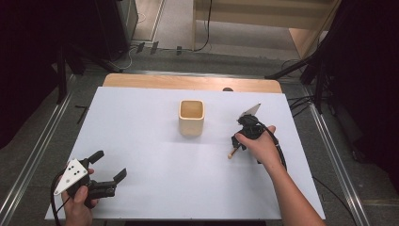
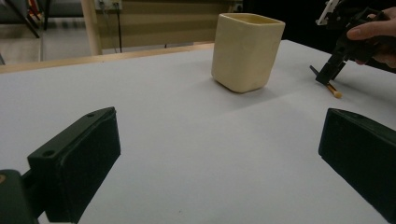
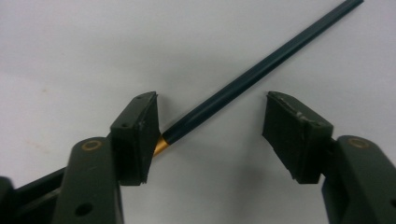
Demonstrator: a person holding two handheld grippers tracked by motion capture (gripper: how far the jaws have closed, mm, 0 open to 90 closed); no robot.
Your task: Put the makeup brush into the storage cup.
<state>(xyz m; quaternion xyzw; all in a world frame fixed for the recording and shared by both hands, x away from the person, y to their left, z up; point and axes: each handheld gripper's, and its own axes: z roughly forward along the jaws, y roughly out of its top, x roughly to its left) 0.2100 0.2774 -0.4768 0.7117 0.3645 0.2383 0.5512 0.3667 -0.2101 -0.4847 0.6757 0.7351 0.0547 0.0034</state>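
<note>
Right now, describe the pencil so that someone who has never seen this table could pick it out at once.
Start at the white table and find the cream square cup near its middle. To the right of the cup, the right gripper reaches down, and the pencil lies flat between its open jaws. It is the one long thin thing there: a dark stick with a gold band and a pale eraser tip.

Right tongs (image 1: 236,143) over a pencil (image 1: 232,154) on the white table (image 1: 155,155), beside a cream cup (image 1: 191,117).
</note>
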